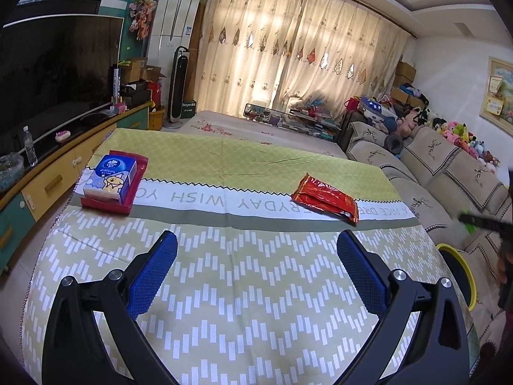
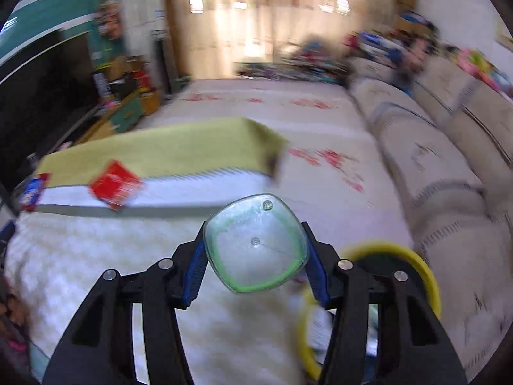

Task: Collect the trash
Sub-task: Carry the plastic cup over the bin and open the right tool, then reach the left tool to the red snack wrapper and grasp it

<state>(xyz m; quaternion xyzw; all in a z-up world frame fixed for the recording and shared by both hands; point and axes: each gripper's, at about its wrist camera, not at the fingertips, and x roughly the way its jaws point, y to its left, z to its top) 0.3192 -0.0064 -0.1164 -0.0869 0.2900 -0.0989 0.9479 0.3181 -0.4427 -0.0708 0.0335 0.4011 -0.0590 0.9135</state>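
Note:
A red snack wrapper (image 1: 326,197) lies flat on the table's patterned cloth (image 1: 224,272), ahead and right of my left gripper (image 1: 256,247), which is open and empty above the cloth. My right gripper (image 2: 255,250) is shut on a clear green-tinted plastic bottle (image 2: 256,243), seen bottom-on, held above the table's right edge. A yellow-rimmed bin (image 2: 416,266) stands just right of and below it; it also shows in the left wrist view (image 1: 458,266). The right wrist view is blurred; the wrapper (image 2: 115,184) shows far left there.
A tissue pack on a red tray (image 1: 112,181) sits at the table's far left. A beige sofa (image 1: 449,173) runs along the right. A TV cabinet (image 1: 57,166) runs along the left. Floor rug lies beyond the table.

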